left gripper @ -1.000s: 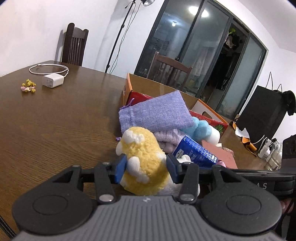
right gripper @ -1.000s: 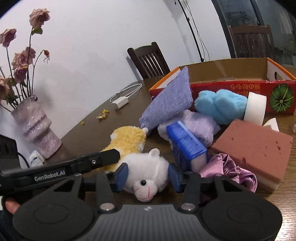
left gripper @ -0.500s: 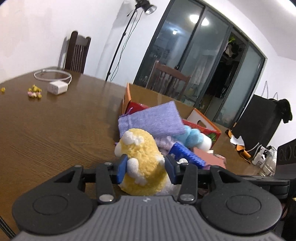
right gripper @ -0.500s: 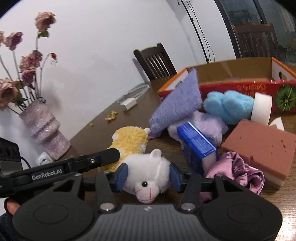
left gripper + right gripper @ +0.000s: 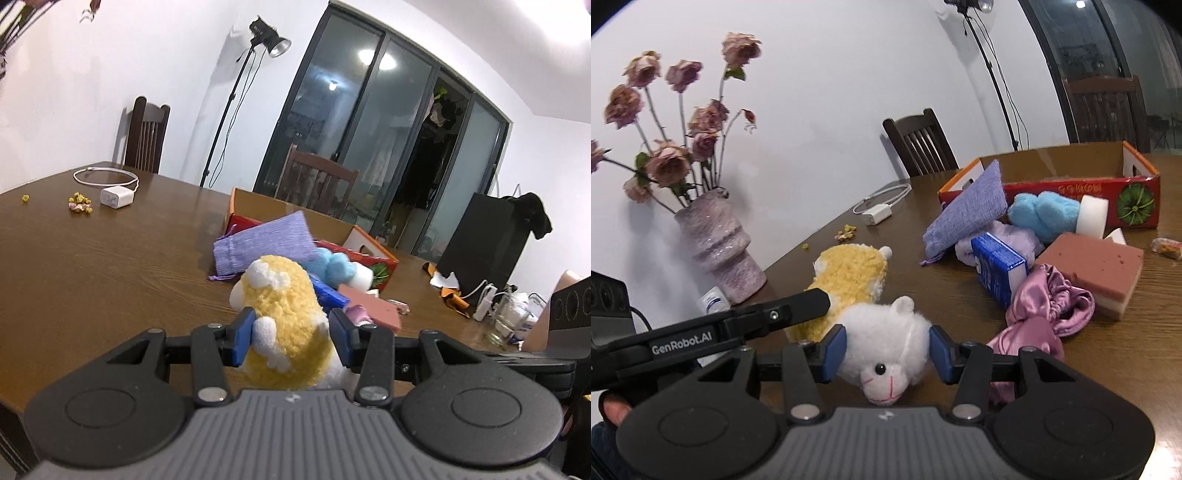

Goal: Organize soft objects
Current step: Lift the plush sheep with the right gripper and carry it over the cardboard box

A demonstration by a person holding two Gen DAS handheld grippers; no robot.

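One plush alpaca, with a yellow body [image 5: 284, 314] and a white head [image 5: 886, 347], is held from both ends. My left gripper [image 5: 291, 338] is shut on the yellow body. In the right wrist view one of its black fingers [image 5: 809, 301] lies across that body. My right gripper [image 5: 888, 352] is shut on the white head, its blue pads pressed into the fur. The toy is apart from the pile of soft things: a lilac pouch [image 5: 971, 206], a blue plush [image 5: 1045, 214], a pink satin scrunchie [image 5: 1045, 314] and a pink sponge [image 5: 1097, 269].
An open red cardboard box [image 5: 1071, 184] stands behind the pile, with a blue packet [image 5: 997, 266] and a white roll [image 5: 1091, 212] in front. A vase of dried roses [image 5: 716, 247] is at the left. A white charger [image 5: 875, 216] with its cable lies farther back.
Both grippers have drawn back from the pile and risen a little, carrying the alpaca with them. The pile and box now look farther off.
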